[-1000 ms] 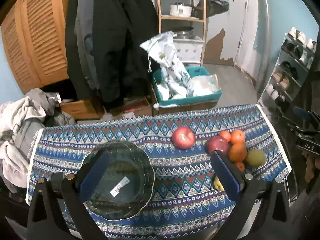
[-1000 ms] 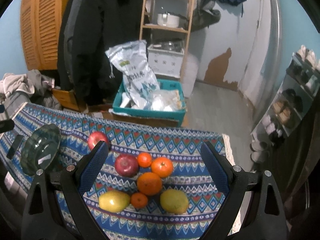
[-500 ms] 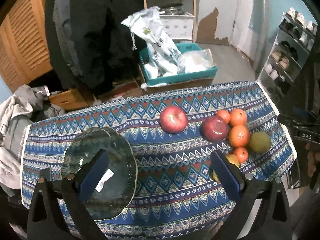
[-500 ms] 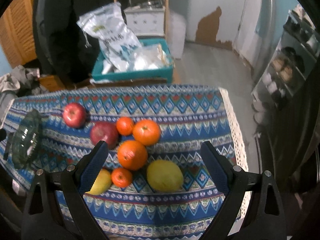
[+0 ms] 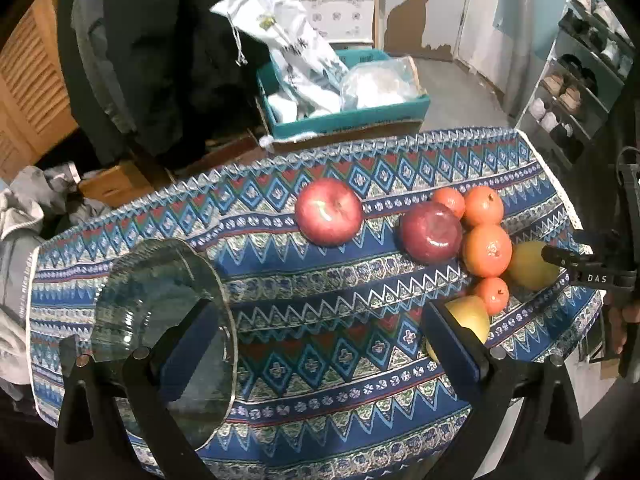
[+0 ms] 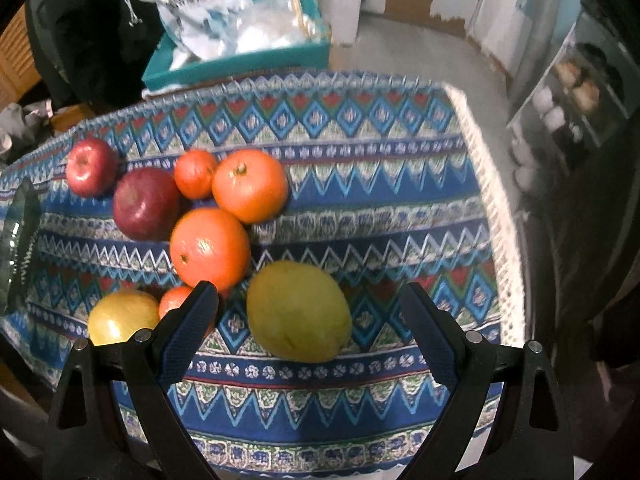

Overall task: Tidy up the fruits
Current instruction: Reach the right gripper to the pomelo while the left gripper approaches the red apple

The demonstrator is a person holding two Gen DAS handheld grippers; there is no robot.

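Right gripper (image 6: 308, 320): jaws spread wide, holding nothing. A yellow-green mango (image 6: 298, 312) lies on the cloth between the two fingers, lower centre of the right wrist frame, touching neither. Just left of the left finger sit a small orange (image 6: 174, 300), partly hidden behind that finger, and a yellow pear (image 6: 120, 314). Above, centre-left, two large oranges (image 6: 210, 246), a small tangerine (image 6: 195, 174), a dark red apple (image 6: 146, 204) and, upper left, a lighter red apple (image 6: 91, 167) standing slightly apart from the cluster.

Left gripper (image 5: 316, 340): jaws likewise wide apart and empty. Its left finger shows through a clear glass bowl (image 5: 132, 300) at lower left of the left wrist frame; whether finger and bowl touch cannot be told through the glass. The fruit cluster lies at right of that frame, the yellow pear partly behind the right finger.

Support: patterned blue tablecloth (image 5: 320, 360) with white fringe.

Writing: "DAS" in white on the black device (image 5: 596, 278) at the right edge of the left wrist frame. Print on the white bag (image 5: 296, 48) in the teal box (image 5: 348, 120), upper centre, is too blurred to read.
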